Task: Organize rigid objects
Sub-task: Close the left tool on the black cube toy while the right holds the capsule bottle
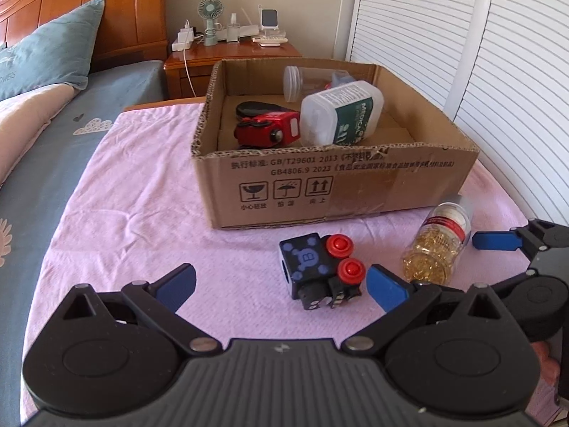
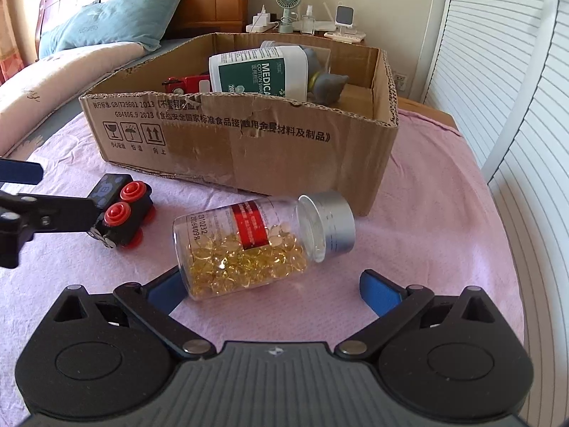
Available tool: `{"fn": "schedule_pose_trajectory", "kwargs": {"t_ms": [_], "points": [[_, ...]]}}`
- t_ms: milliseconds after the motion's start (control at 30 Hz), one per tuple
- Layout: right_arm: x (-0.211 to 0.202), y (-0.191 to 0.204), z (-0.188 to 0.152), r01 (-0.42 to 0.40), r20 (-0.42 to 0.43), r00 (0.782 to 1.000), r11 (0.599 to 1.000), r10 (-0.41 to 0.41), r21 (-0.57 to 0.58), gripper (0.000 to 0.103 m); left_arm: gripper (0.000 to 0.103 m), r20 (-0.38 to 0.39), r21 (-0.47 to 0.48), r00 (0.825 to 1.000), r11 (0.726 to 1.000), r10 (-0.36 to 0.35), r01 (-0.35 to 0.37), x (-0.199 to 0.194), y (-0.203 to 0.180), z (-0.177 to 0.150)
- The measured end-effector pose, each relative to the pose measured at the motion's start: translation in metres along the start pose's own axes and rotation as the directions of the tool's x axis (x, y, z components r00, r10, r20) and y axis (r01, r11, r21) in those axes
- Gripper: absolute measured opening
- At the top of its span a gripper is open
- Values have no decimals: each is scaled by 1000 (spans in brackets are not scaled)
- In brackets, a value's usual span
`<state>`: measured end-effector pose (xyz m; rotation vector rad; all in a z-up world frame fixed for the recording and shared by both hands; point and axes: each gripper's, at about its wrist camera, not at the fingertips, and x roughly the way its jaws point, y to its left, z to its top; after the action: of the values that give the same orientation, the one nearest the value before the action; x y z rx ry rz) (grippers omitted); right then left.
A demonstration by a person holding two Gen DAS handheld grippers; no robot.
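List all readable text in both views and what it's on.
"GB/T29601 2013", "GB4806.9 2023": cardboard box front, with Chinese print and three handling signs.
"MEDICAL COTTON SWAB", cut off: white tub in the box.
"B": black toy train top.
"2210232": pill bottle; its red label is too blurred.
"FLOWERS": pillow, partly cut off.

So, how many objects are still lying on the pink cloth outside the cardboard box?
2: a clear capsule bottle with a silver cap on its side between the right gripper's fingers, and a black toy train with red knobs left of it.
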<state>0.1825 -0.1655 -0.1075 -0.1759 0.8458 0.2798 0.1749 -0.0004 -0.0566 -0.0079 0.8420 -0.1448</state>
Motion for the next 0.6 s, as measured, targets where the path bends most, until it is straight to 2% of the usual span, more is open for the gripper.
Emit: {"fn": "schedule_pose_trajectory", "kwargs": {"t_ms": [100,367,600], "points": [[0,-2,-2,-3,4,1000,1000,3,-2,103,102,-17,8,1000,1000,17,-17,9,-4,0],[-1,-2,-2,-5,12,1000,1000,5,-3,103,102,-33,-20,999,1000,0,0,24,-5,-3],[-1,-2,-3,-5,15,1000,1000,5,-5,103,102,-41,-29,997,998,63,-64,24,11,-10]]}}
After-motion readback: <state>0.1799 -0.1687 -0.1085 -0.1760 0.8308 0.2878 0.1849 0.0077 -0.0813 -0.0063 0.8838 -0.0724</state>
